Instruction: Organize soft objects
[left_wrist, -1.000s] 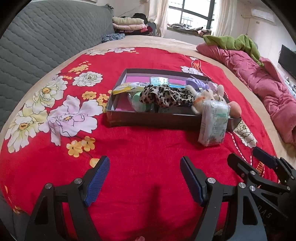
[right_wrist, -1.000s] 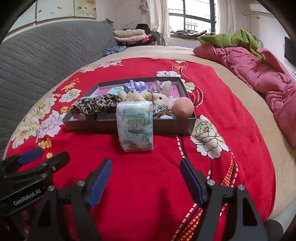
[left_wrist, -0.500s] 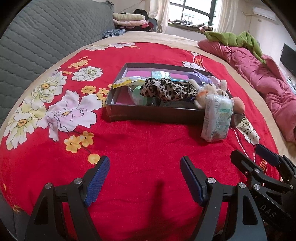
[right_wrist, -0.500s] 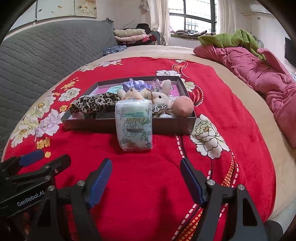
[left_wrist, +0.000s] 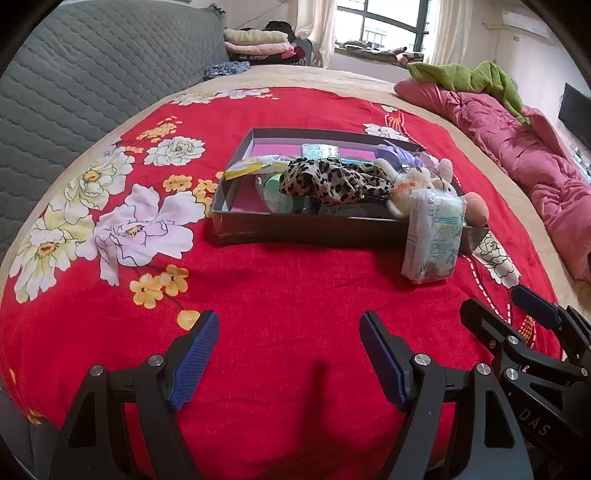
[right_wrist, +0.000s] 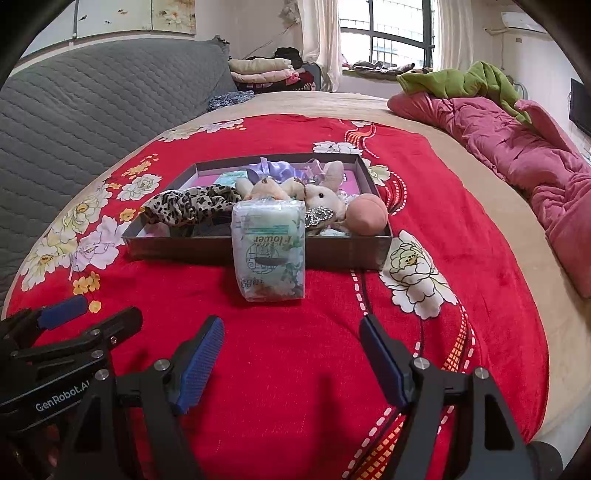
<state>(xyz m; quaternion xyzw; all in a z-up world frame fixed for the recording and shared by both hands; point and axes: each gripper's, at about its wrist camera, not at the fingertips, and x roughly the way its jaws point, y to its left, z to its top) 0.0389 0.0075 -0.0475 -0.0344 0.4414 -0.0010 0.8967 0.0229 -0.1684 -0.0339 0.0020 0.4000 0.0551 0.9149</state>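
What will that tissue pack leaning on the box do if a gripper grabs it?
The tissue pack looks soft, so it would probably squash a little between the fingers. Its shiny plastic wrap may be somewhat slippery. It stands on end against the box on the plush red blanket, so a sideways nudge would likely tip it over. It probably weighs little.

Readable text. The tissue pack (right_wrist: 269, 249), leaning against the front wall of the box (right_wrist: 347, 253), carries the word "Flower" upside down (smaller print around it is too fine to read). The left gripper (right_wrist: 90, 314), seen from the right wrist, bears "GenRobot.AI" in white on its black body. The right gripper (left_wrist: 496, 304), seen from the left wrist, shows "DAS" on its body.
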